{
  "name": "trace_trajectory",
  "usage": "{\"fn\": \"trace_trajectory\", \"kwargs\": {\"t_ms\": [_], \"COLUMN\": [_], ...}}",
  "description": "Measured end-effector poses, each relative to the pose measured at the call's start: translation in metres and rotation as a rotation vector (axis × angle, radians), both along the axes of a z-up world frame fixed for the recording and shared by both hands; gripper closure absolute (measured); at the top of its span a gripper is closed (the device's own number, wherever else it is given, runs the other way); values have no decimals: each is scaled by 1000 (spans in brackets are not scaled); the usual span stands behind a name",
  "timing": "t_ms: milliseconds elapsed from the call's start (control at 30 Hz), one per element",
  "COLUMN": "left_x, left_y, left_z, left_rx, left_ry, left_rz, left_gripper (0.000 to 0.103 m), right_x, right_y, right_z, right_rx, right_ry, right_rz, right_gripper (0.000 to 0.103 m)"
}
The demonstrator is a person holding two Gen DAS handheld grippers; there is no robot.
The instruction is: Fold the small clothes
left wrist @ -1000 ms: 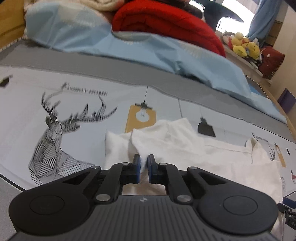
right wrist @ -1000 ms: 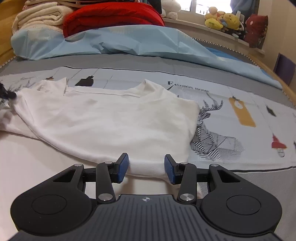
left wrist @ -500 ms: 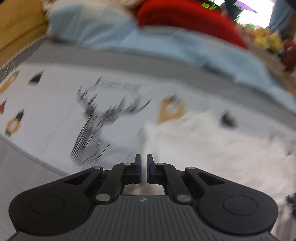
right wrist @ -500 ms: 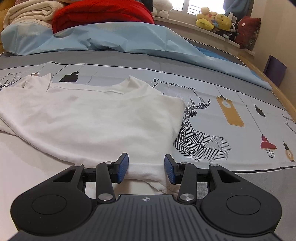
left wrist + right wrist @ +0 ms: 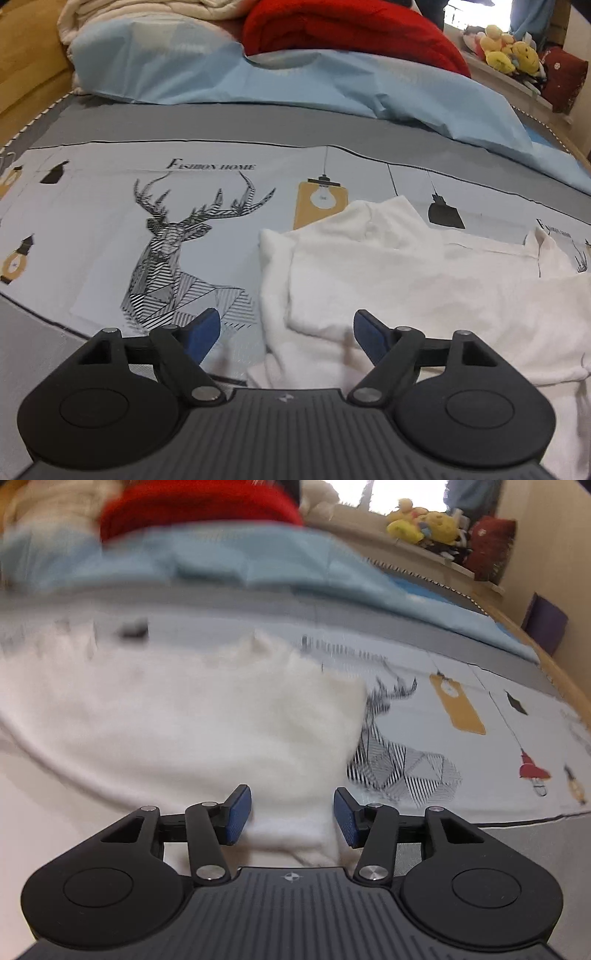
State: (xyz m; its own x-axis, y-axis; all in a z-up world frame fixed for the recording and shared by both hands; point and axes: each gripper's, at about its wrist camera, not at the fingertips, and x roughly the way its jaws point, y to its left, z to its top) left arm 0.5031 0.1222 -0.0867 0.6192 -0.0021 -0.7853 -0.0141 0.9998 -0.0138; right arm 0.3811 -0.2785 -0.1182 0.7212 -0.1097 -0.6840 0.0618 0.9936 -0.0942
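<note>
Lying flat on the printed deer-pattern bed sheet (image 5: 110, 229), the white cotton shirt (image 5: 406, 280) is unheld; left gripper (image 5: 286, 330) and right gripper (image 5: 292, 814) jaws are opening, nothing pinched. Hem corners should be pinched squarely, evenly.

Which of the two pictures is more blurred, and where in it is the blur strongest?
Right wrist view: more blurred, strongest on the white garment and the red blanket behind; the right tool itself stays sharp, its jaws opening. Left wrist view: mostly sharp, the deer print reads clearly; bright glare at the window, top right; fisheye bends the bed's edges.
</note>
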Motion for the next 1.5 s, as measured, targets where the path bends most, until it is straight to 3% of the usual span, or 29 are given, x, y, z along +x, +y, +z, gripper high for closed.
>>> {"fn": "trace_trajectory", "kwargs": {"t_ms": [200, 367, 500, 633, 733, 900, 1067, 1200, 1500], "left_x": [-62, -165, -258, -311, -331, -369, -387, -389, -364], "left_y": [1, 3, 8, 14, 16, 12, 9, 10, 30], "left_z": [36, 52, 40, 16, 15, 13, 3, -3, -13], "left_rx": [10, 39, 37, 28, 5, 69, 72, 100, 4], "left_ry": [-47, -101, -126, -55, -64, -99, -67, -52, 4], "left_rz": [19, 40, 83, 133, 139, 131, 119, 116, 181], "left_gripper": [19, 16, 11, 11, 11, 11, 11, 11, 11], "right_x": [-40, -116, -198, -263, -286, -323, -344, -349, -337], "right_y": [-8, -6, 5, 19, 22, 28, 28, 24, -12], "right_z": [58, 97, 85, 52, 43, 42, 34, 29, 22], "right_rx": [73, 232, 250, 209, 208, 153, 135, 115, 217], "right_ry": [-162, -249, -241, -162, -108, -174, -151, -142, -95], "right_rz": [-2, 43, 119, 165, 182, 239, 252, 250, 108], "right_gripper": [47, 35, 32, 32, 32, 32, 32, 32, 32]}}
